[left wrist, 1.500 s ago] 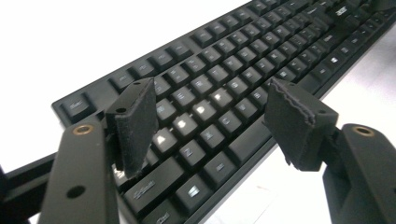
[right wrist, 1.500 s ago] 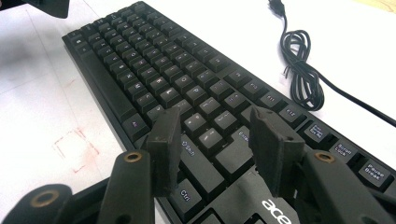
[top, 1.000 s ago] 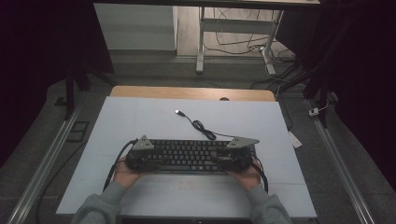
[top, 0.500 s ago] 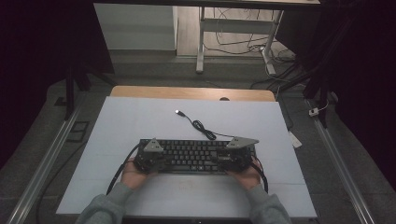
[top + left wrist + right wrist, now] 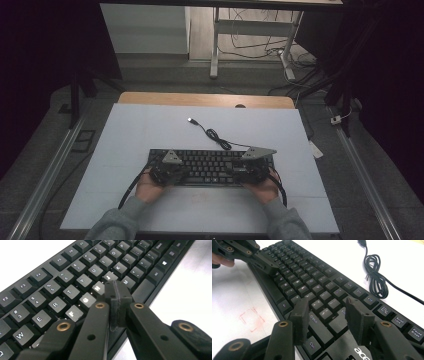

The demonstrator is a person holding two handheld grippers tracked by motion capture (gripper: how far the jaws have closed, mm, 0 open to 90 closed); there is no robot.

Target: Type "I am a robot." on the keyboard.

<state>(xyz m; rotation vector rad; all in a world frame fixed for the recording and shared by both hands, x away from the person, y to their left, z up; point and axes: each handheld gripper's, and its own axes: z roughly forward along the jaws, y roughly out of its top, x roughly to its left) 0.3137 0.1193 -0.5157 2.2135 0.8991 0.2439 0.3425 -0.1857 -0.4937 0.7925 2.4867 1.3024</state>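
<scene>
We found the keyboard [image 5: 210, 167] lying across the near middle of the white table [image 5: 150, 130], with bare surface beyond it and to both sides and a narrower strip along its near edge. Our left gripper [image 5: 115, 293] hung over the letter keys near the front edge, its jaws having just closed, pressed together on nothing. Our right gripper [image 5: 328, 315] stood spread over the keys at the right end. The coiled cable [image 5: 216, 135] lay just behind the keyboard.
</scene>
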